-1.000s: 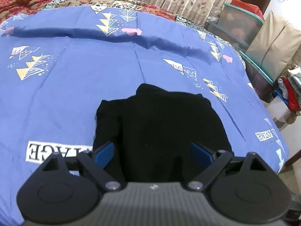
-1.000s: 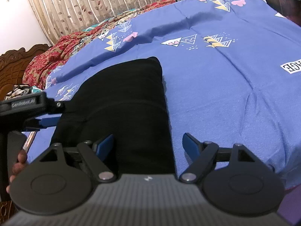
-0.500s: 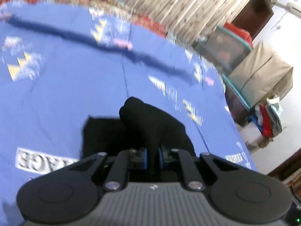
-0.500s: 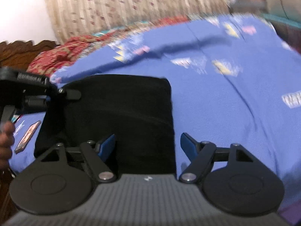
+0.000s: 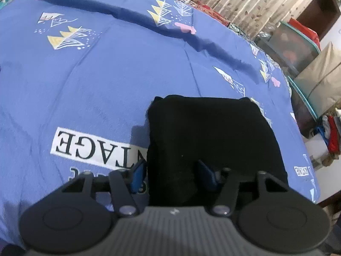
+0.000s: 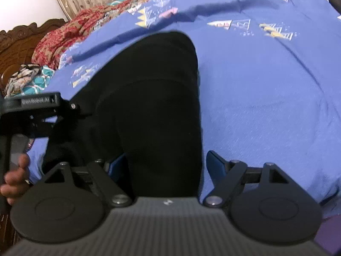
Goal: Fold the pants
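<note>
The black pants (image 5: 213, 138) lie folded into a compact rectangle on the blue printed bedsheet (image 5: 106, 85). My left gripper (image 5: 170, 168) hovers over their near left edge. Its jaws are opening, with the cloth's edge between them and no pad pressing on it. In the right wrist view the pants (image 6: 153, 106) stretch away from me, and my right gripper (image 6: 165, 157) straddles their near right edge, jaws wide and opening slightly, nothing pinched. The left gripper (image 6: 32, 115) and the hand (image 6: 15, 179) holding it show at the left of that view.
The bedsheet (image 6: 266, 106) spreads wide around the pants. A red patterned blanket (image 6: 59, 40) and a carved wooden headboard (image 6: 19, 42) lie at the far side. Storage boxes (image 5: 298, 42) and a clothes pile (image 5: 332, 132) stand beyond the bed's right edge.
The left gripper was shut on a raised fold of the pants half a second ago. It has since let go, its jaws have parted, and the pants lie flat. The right gripper stayed open.
</note>
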Demonstrator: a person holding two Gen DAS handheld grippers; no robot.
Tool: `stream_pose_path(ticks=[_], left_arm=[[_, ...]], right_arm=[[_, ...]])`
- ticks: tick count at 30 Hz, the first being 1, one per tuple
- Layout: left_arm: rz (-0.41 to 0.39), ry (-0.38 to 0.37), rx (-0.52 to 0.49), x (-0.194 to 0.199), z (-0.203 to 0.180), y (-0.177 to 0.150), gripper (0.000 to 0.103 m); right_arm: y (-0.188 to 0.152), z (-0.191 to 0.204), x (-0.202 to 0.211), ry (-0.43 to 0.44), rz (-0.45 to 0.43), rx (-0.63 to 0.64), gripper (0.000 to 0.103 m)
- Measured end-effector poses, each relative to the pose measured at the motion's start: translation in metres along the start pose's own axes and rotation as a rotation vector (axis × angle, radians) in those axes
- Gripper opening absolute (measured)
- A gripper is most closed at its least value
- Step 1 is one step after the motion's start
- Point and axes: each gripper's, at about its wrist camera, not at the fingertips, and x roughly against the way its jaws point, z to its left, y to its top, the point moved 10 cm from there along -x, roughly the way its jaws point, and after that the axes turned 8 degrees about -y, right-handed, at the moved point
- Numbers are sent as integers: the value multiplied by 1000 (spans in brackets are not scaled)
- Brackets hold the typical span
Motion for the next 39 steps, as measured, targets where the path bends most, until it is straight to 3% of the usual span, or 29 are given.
stream_pose_path(ticks=[4, 7, 12, 15, 17, 20, 24, 27, 31, 34, 36, 39], left_arm=[[-35, -22, 12, 21, 0, 8, 59], [-91, -43, -5, 48, -2, 12, 63], [-160, -85, -5, 83, -1, 17, 64], [-209, -104, -15, 105, 1, 19, 64], [-276, -52, -54, 125, 11, 26, 64], [-363, 101, -144, 152, 33, 36, 65], [-462, 317, -345, 185, 62, 45, 70], [-477, 377, -413, 199, 74, 46, 71], [-510, 325, -416, 208, 65, 49, 71], [-522, 264, -414, 205, 50, 51, 71], [-531, 207, -435, 201, 36, 52, 71], [-524, 106, -438, 191, 13, 48, 71]], right_arm=[[17, -8, 27, 21, -86, -12, 82], [45, -24, 51, 0, -197, -22, 82], [148, -69, 108, -130, -460, -9, 81], [222, -75, 160, -182, -674, 43, 81], [260, -74, 199, -186, -804, 24, 81], [286, -68, 250, -44, -934, -76, 83], [269, -50, 253, 61, -915, -101, 83], [240, -40, 229, 25, -849, -73, 83], [214, -33, 202, -61, -800, -36, 83], [208, -50, 191, -143, -769, -89, 83], [208, -59, 189, -163, -752, -123, 83], [217, -59, 202, -203, -773, -66, 83]])
